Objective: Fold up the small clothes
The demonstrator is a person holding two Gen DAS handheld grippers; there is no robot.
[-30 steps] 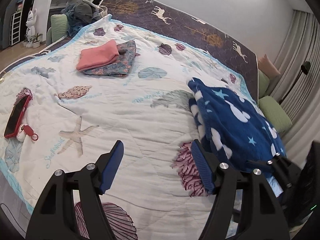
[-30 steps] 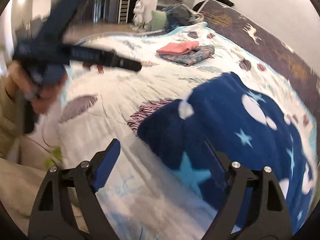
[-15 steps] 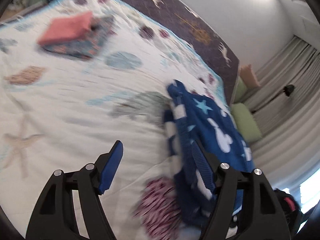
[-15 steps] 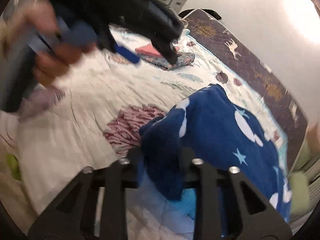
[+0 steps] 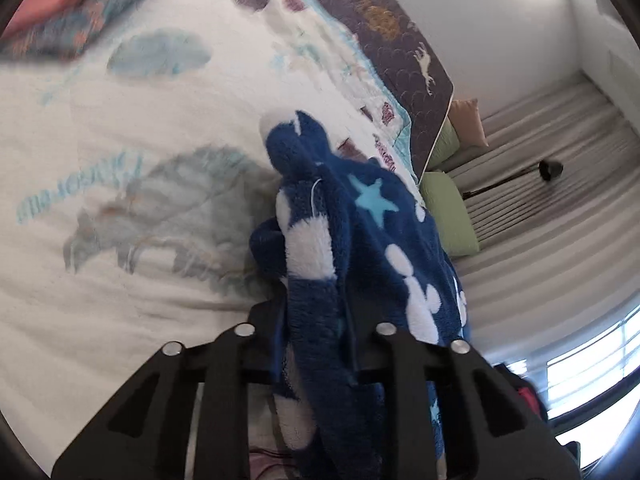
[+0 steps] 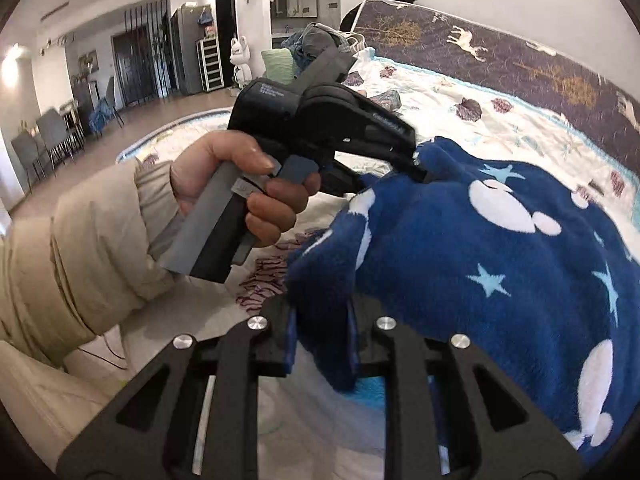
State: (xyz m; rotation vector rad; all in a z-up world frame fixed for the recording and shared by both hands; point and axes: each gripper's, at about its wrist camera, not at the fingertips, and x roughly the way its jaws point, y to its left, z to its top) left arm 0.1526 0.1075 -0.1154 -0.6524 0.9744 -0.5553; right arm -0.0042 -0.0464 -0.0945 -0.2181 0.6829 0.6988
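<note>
**Two pieces folded, one in hand**

Two folded garments (image 5: 72,12), blurred, seemingly stacked, lie upper left on the bed (image 5: 120,280). The blue fleece (image 6: 480,260), centre frame, is unfolded: left tongs (image 5: 316,332) closing on its edge, right tongs (image 6: 320,336) clamped on a corner.

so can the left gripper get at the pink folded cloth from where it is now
Probably not as things stand. The left gripper is closing on the blue fleece, so it is occupied, and the pink cloth lies far across the quilt. Nothing blocks the path; it would have to let go first.
</note>
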